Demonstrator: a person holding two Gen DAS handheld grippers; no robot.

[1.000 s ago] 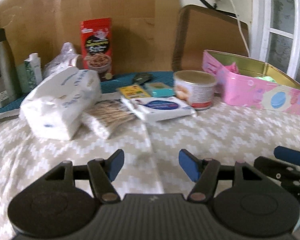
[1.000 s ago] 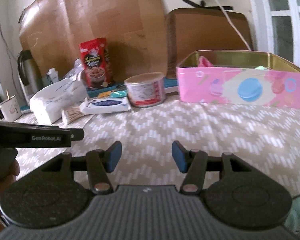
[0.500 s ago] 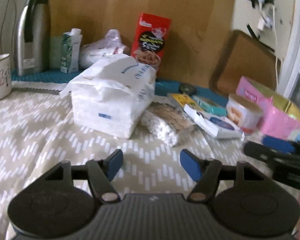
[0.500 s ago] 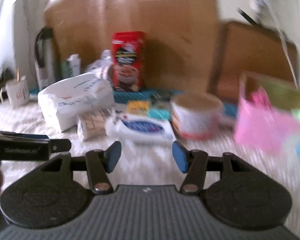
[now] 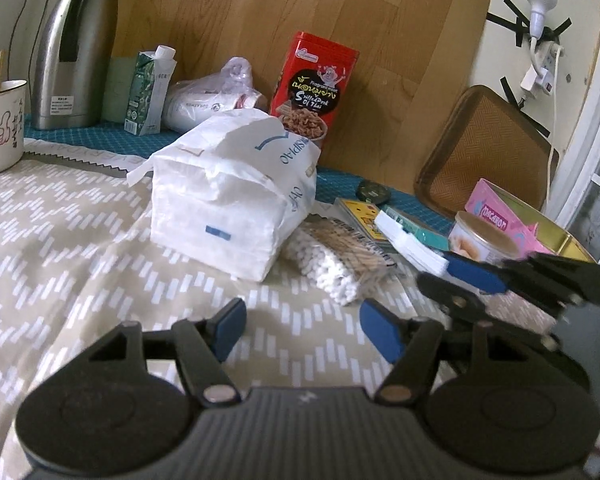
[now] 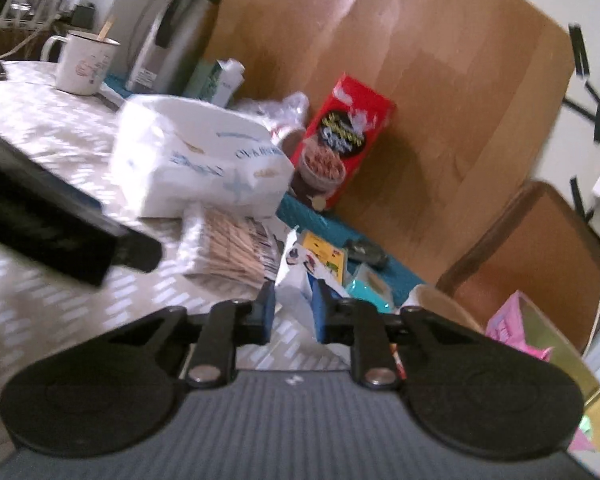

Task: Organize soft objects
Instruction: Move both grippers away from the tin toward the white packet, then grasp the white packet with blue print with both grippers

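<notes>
My right gripper (image 6: 293, 312) is closing, and the edge of a flat white wipes pack (image 6: 296, 292) fills the gap between its blue pads. From the left wrist view, the same right gripper (image 5: 440, 272) reaches in from the right onto that wipes pack (image 5: 408, 246). My left gripper (image 5: 300, 324) is open over the cloth with nothing between its fingers. Ahead of it lie a big white tissue pack (image 5: 228, 200) and a bag of cotton swabs (image 5: 336, 268). The open pink tin (image 5: 512, 220) stands at the far right.
A round can (image 5: 484, 244) sits beside the tin. A red snack box (image 5: 312, 88), a carton (image 5: 148, 92), a steel flask (image 5: 76, 48) and a mug (image 5: 2, 128) line the back. Small flat packets (image 5: 360, 212) lie behind the swabs. A woven tray (image 5: 484, 152) leans on the wall.
The right gripper rolled, swung left to the wipes pack and narrowed its jaws around the pack's edge. The left gripper shifted left so the tissue pack is ahead of it; its jaws stayed open.
</notes>
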